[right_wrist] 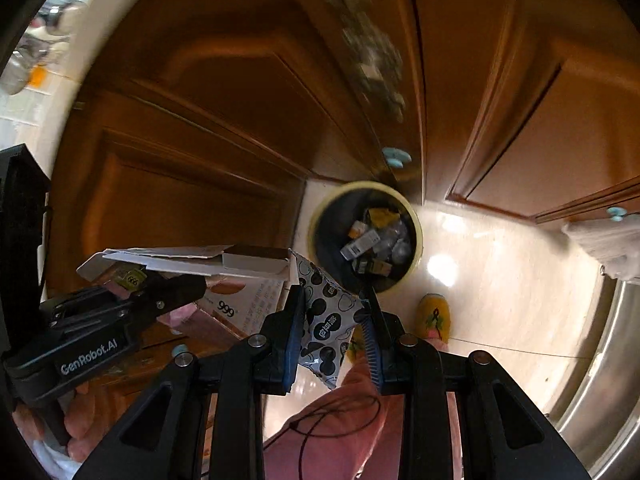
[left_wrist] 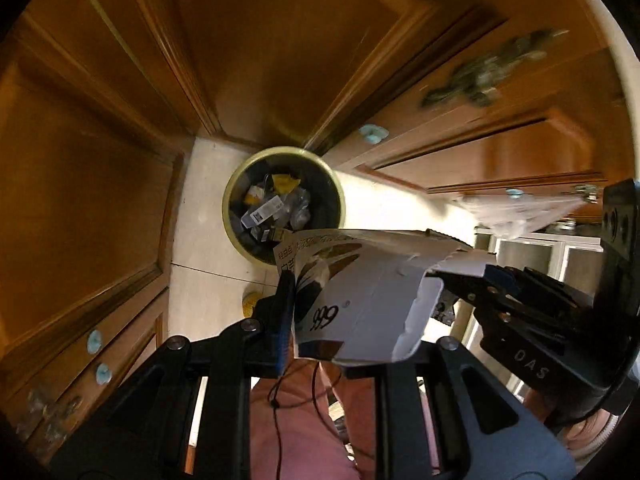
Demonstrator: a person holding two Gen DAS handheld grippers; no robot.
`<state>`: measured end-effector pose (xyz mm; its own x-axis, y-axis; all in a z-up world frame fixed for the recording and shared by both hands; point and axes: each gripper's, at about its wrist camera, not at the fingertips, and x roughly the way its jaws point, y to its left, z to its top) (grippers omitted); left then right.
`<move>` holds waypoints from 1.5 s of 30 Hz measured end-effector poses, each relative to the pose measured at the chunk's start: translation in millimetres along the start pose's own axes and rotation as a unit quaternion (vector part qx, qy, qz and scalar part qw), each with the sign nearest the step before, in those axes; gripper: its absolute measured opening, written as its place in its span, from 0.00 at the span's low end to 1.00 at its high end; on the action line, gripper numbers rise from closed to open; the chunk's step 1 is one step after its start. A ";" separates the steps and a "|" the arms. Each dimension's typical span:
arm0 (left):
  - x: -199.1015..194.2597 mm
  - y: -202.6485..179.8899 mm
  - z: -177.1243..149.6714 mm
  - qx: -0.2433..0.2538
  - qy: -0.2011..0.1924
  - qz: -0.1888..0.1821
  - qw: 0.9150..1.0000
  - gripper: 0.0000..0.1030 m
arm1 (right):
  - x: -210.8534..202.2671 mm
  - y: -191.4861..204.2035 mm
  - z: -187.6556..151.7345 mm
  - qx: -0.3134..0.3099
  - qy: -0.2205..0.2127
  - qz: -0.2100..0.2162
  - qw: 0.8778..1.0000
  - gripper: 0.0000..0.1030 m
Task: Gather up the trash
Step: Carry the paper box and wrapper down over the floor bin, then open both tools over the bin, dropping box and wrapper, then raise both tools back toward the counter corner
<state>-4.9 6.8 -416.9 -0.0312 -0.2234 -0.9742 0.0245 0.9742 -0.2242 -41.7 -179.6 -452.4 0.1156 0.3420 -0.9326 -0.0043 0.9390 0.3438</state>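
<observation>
Holding: left gripper jaws clamped on torn "999" box; right gripper jaws pinching spotted wrapper.
Bin: trash bin on floor, ahead below.
Risk: early release probably misses the rim.

"999" on the white carton; "GenRobot.AI" on the left tongs.

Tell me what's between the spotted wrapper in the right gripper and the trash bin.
Nothing: in the right wrist view the spotted wrapper hangs just short of the trash bin.
</observation>
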 end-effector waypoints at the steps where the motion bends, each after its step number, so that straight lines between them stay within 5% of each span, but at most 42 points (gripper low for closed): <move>1: 14.8 1.4 4.1 0.001 0.004 0.000 1.000 0.15 | 15.4 -6.3 1.1 -0.001 0.007 -0.001 1.000 0.27; 6: 81.1 10.1 26.9 -0.004 0.017 0.004 1.000 0.16 | 75.4 -31.8 23.1 -0.007 0.028 -0.010 1.000 0.27; 11: 129.0 27.0 38.9 -0.018 0.031 0.017 0.999 0.52 | 134.8 -49.4 39.7 -0.006 0.047 -0.018 0.999 0.36; 14: 147.4 31.5 39.9 -0.012 0.038 0.044 0.998 0.53 | 156.5 -47.5 52.6 -0.008 0.057 -0.022 0.998 0.46; 20: 151.5 45.4 33.9 -0.026 0.044 0.058 0.997 0.53 | 161.8 -40.4 58.7 -0.030 0.071 -0.021 0.997 0.46; 31: 80.3 63.6 13.6 -0.062 0.029 0.058 0.996 0.53 | 128.1 -16.8 47.4 -0.051 0.085 -0.023 0.995 0.46; 45: -79.2 25.7 -16.0 -0.038 -0.028 0.039 0.998 0.53 | -31.1 34.1 50.3 -0.073 0.033 -0.015 0.997 0.46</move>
<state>-17.8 50.1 -345.1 0.0246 -0.1467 -0.9889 -0.0511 0.9877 -0.1478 4.5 -160.0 -406.2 0.0514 0.3109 -0.9490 -0.1479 0.9422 0.3007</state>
